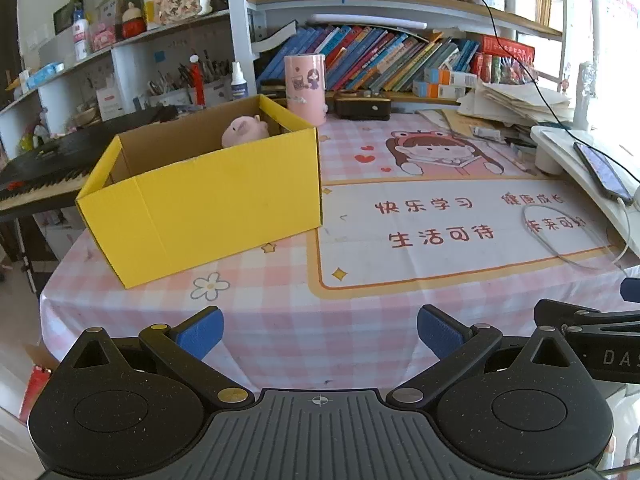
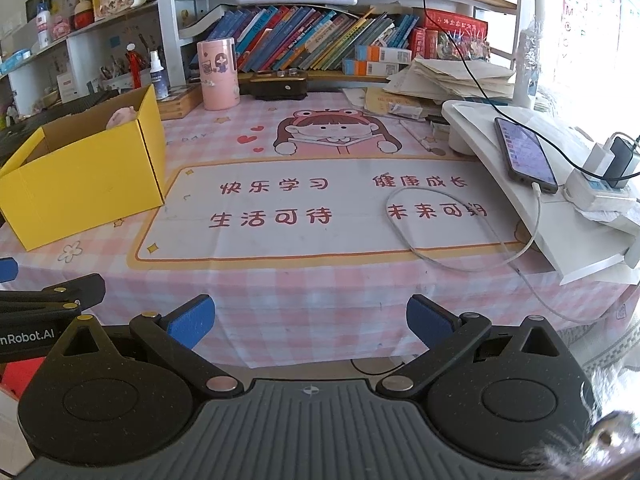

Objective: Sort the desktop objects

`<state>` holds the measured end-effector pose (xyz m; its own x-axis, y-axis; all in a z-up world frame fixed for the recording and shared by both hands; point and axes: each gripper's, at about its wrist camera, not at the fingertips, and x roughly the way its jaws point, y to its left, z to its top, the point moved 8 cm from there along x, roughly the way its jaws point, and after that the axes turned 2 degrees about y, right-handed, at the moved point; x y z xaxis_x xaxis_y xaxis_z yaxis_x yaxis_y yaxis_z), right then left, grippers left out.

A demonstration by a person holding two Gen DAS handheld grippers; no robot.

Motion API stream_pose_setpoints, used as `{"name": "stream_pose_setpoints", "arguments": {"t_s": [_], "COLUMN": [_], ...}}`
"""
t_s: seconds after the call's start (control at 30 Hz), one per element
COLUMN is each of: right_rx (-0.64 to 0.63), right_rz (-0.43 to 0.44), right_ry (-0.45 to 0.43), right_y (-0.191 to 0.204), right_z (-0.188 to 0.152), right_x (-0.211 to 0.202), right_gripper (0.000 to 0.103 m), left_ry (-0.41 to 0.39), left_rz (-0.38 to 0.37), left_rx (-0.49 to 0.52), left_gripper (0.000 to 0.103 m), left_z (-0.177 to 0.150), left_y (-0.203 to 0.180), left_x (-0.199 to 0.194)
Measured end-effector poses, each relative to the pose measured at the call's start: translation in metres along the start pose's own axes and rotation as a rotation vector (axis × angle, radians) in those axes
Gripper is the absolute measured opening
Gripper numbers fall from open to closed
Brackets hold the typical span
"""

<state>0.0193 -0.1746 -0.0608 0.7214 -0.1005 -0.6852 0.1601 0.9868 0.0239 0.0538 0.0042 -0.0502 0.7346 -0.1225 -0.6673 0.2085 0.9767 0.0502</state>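
hovering at the desk edge, left gripper (image 1: 320, 334) spread, right gripper (image 2: 310, 322) spread, pink plush (image 1: 244, 130) inside yellow box (image 1: 208, 208)

A pink checked tablecloth (image 2: 280, 280) covers the desk. At its back edge stands a pink tin (image 2: 218, 74), with a row of books (image 2: 312, 40) behind it. A phone (image 2: 524, 154) lies right of the tablecloth's middle, on a white board (image 2: 568, 216), its white cable (image 2: 404, 236) looping over the cloth.
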Motion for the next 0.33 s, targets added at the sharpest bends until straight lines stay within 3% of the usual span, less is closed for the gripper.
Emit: {"name": "stream_pose_setpoints", "arguments": {"t_s": [0.1, 0.33], "right_rx": [0.0, -0.002], "right_rz": [0.0, 0.002], "right_ry": [0.001, 0.004], "right_y": [-0.0002, -0.0002], "right_z": [0.0007, 0.0029], "right_x": [0.0, 0.0013], "right_gripper": [0.103, 0.103], "left_ry": [-0.04, -0.027], "left_rz": [-0.038, -0.01], "left_rx": [-0.025, -0.059], "left_gripper": [0.103, 0.103], "left_z": [0.0033, 0.0051], "left_y": [0.0003, 0.0075], "left_x": [-0.0054, 0.0002]}}
